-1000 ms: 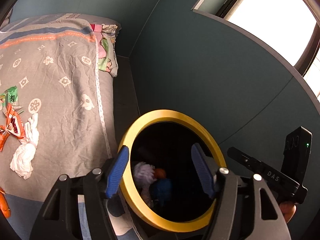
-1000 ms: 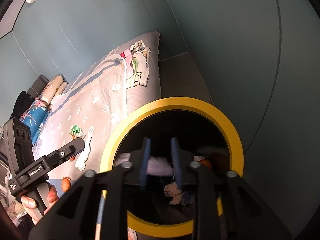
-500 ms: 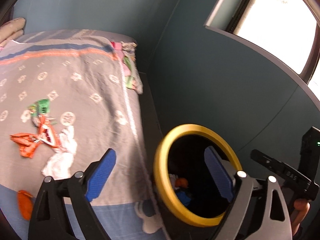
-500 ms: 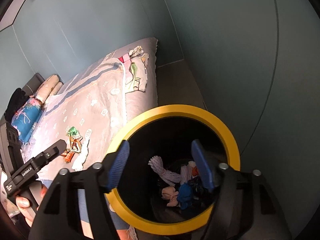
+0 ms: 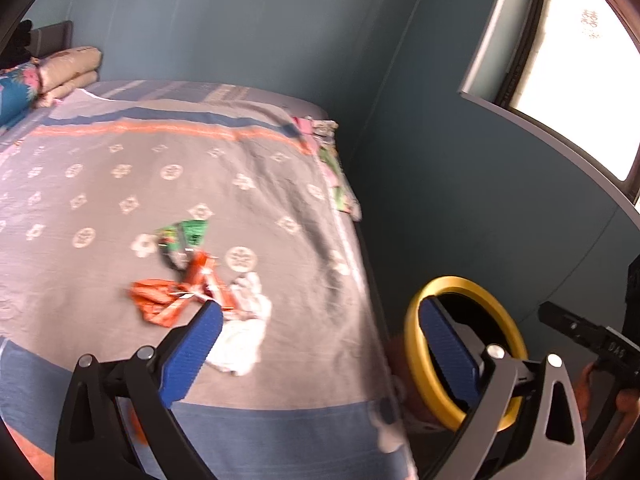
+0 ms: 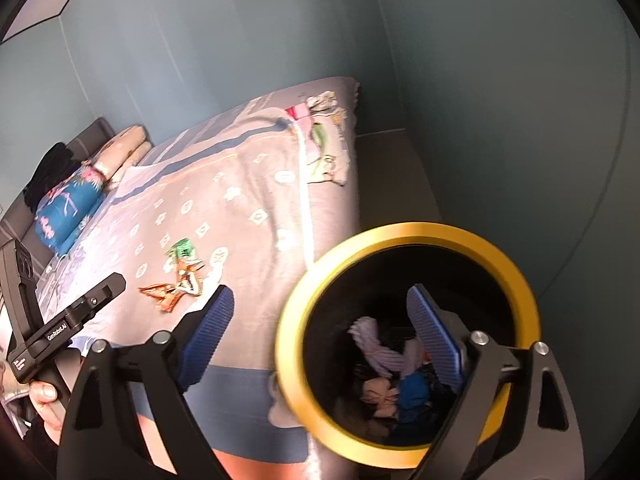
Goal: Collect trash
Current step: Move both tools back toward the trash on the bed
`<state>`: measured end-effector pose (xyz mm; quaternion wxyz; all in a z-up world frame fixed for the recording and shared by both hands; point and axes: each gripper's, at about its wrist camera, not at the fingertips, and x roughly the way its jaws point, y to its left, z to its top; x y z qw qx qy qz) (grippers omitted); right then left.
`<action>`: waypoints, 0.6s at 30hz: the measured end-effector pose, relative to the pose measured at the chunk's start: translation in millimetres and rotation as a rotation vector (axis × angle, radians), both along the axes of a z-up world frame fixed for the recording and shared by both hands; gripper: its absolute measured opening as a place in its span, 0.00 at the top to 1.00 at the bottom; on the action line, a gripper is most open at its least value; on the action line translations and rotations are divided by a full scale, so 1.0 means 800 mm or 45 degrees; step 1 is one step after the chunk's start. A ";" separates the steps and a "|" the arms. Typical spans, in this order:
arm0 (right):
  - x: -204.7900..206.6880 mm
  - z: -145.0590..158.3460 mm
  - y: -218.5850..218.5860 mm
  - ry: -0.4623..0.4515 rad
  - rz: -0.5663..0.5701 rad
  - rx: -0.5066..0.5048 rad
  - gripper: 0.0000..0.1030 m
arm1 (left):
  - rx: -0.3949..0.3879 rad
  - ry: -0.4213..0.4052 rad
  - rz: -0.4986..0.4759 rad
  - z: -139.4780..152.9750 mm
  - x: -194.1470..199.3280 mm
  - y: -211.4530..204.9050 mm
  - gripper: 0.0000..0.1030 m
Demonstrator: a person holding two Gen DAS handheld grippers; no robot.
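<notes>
Both jaws opening and empty: left gripper (image 5: 316,344) nearer, pointing at white tissue (image 5: 244,332) and orange wrappers (image 5: 176,300) on bed (image 5: 100,184), right gripper (image 6: 320,332) partly over yellow-rimmed bin (image 6: 404,232) beside bed.

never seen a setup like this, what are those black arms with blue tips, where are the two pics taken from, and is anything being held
No robot here: a person holds a handheld two-finger gripper in each hand, each with a fisheye camera looking along its blue-padded fingers.

One picture looks out from the left gripper, the other from the right gripper. Each view also catches the other tool at its edge, with the hand gripping it.

On the bed lie an orange wrapper, a green wrapper and a crumpled white tissue. Beside the bed stands a black bin with a yellow rim, already holding scraps.

Both grippers' jaws are opening and nothing is between them.
</notes>
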<state>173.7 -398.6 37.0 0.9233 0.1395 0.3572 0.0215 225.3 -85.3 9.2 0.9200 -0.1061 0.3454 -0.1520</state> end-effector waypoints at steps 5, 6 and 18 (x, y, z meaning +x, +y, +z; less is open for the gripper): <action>0.015 0.007 0.049 0.006 0.091 0.010 0.17 | 0.012 0.017 0.076 -0.005 -0.002 0.055 0.08; 0.018 0.009 0.055 0.010 0.103 0.012 0.16 | 0.025 0.017 0.094 -0.006 -0.003 0.065 0.08; 0.062 0.005 0.165 0.091 0.259 -0.003 0.14 | 0.111 0.082 0.190 -0.046 -0.019 0.151 0.08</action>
